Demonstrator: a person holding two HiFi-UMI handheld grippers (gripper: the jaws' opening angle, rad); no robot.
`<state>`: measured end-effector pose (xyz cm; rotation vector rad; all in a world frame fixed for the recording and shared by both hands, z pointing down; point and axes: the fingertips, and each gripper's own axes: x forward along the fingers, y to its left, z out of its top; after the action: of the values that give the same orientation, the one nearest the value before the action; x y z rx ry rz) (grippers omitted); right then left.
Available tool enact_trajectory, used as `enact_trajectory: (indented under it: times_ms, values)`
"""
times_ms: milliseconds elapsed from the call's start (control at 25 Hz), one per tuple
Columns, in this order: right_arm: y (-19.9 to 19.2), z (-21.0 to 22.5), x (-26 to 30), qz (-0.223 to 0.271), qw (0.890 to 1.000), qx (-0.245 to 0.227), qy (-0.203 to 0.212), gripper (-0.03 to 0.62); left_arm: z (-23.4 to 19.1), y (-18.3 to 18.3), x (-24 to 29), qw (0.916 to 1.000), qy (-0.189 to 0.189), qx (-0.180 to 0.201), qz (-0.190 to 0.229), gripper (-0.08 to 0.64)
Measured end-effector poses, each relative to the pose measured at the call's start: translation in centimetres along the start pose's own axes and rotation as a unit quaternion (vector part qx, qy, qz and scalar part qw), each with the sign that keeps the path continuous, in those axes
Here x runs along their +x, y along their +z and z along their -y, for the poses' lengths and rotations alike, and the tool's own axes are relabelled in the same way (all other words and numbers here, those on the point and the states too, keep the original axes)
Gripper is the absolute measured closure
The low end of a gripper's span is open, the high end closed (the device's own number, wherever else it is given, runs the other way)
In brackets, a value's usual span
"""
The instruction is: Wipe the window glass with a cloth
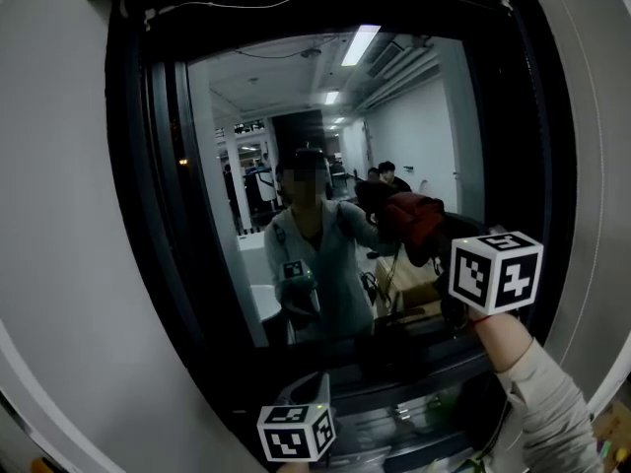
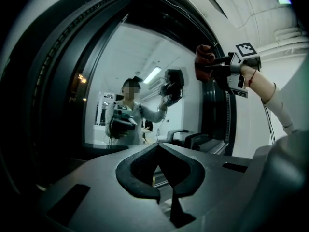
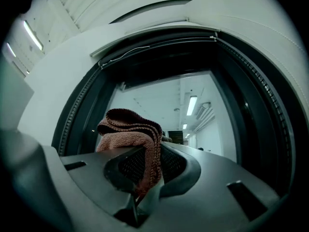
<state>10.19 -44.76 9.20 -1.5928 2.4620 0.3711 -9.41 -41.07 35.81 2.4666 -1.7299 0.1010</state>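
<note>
The window glass (image 1: pixel 414 136) sits in a dark frame and mirrors the room and the person. A bunched red-brown cloth (image 1: pixel 414 223) is up against the right part of the pane, with my right gripper (image 1: pixel 441 242) shut on it. In the right gripper view the cloth (image 3: pixel 128 129) hangs pinched between the jaws of the right gripper (image 3: pixel 155 148), with the glass (image 3: pixel 159 95) beyond. My left gripper (image 1: pixel 314 390) is low at the sill; its jaws (image 2: pixel 158 145) meet at the tips with nothing between them. From there the cloth (image 2: pixel 204 57) and right gripper (image 2: pixel 231 70) show at upper right.
A thick black window frame (image 1: pixel 133 215) and rubber seal ring the pane, set in a pale wall (image 1: pixel 49 166). A dark sill with track rails (image 1: pixel 414 402) runs below the glass. A thin wire (image 1: pixel 246 3) hangs along the top edge.
</note>
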Motion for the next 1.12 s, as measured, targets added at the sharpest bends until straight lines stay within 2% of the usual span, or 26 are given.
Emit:
enact_trajectory:
  times_ms: [320,760,1120]
  values:
    - [-4.2,-8.2,1.9,-0.02,0.996,0.032,0.077,0.541,-3.9,-0.8,-3.3,0.999,0.043,-0.01,-0.003,0.557]
    - [-9.9,-18.4,4.1,-0.054,0.983,0.064,0.166,0.541,-7.6,-2.2,-6.3,0.9963,0.084,-0.018,-0.003,0.557]
    - [-14.1,-23.3,5.9,-0.091,0.973,0.083,0.195,0.541,-8.5,-2.6,-6.8,0.995,0.097,-0.022,-0.005,0.557]
